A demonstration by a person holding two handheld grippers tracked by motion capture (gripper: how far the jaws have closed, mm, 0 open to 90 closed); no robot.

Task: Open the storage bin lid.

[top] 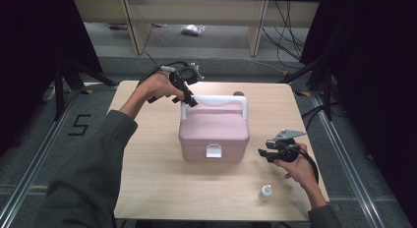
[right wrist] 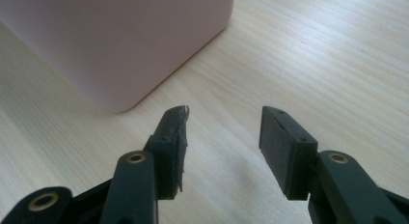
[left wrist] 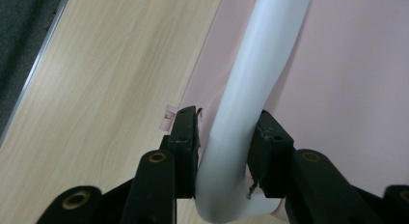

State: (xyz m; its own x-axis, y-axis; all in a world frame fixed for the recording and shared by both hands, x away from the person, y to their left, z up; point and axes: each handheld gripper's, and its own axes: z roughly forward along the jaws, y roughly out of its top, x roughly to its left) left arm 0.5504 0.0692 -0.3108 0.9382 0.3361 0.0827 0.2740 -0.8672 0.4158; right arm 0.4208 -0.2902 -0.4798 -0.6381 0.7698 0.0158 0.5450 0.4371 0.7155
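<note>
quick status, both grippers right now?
Left gripper: shut on the white handle of the pink box.
Right gripper: open, holding nothing, beside the box above the table.

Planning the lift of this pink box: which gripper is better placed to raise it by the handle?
Left gripper: its jaws straddle the white handle. The right gripper is open beside the pink box.

Grey-green long sleeves, black grippers, left gripper, right gripper, brass-ringed rivets on jaw arms, ribbed black pads, grey three-cornered plate, black trailing cables
</note>
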